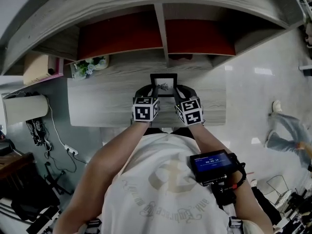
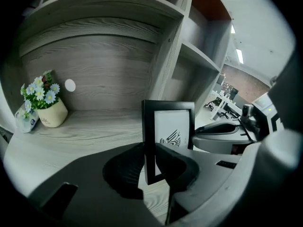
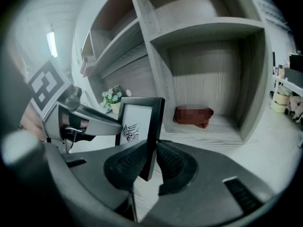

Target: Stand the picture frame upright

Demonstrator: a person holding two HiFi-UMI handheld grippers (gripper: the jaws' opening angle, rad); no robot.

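**picture frame, black, held upright by both side edges**

- shelf unit (image 1: 161,33): grey wood grain. it rises behind the work surface. an upright divider (image 1: 162,38) splits it into a left and a right compartment. the overhanging shelves limit headroom at the rear.
- bench (image 1: 97,106): same wood grain, and mostly bare. there is open room to the left and right of the work. the front edge lies just before the person, so the frame is better set down further back than forward.
- picture frame (image 2: 168,126): a small black moulding around a white sheet with a dark bird-like print.
  - position: it faces the person and stands vertical at mid-bench, in line with the divider. it is not clear whether its foot rests on the wood.
  - handling: it is probably light and stiff. the faces look smooth, so it may slip, and any pane would be fragile.
  - where to hold: the side mouldings, low down, and never the face.
  - risk: it looks thin in depth and could tip forward or back on release. no rear stand is visible.
- left gripper (image 2: 150,161): narrowly parted. its pads are closed on the frame's left moulding, front and back.
- right gripper (image 3: 150,161): likewise pinches the right moulding near its lower corner.
- flower pot (image 2: 49,113): cream, with small blue and white blooms. it sits at the far left rear, well apart from the frame.
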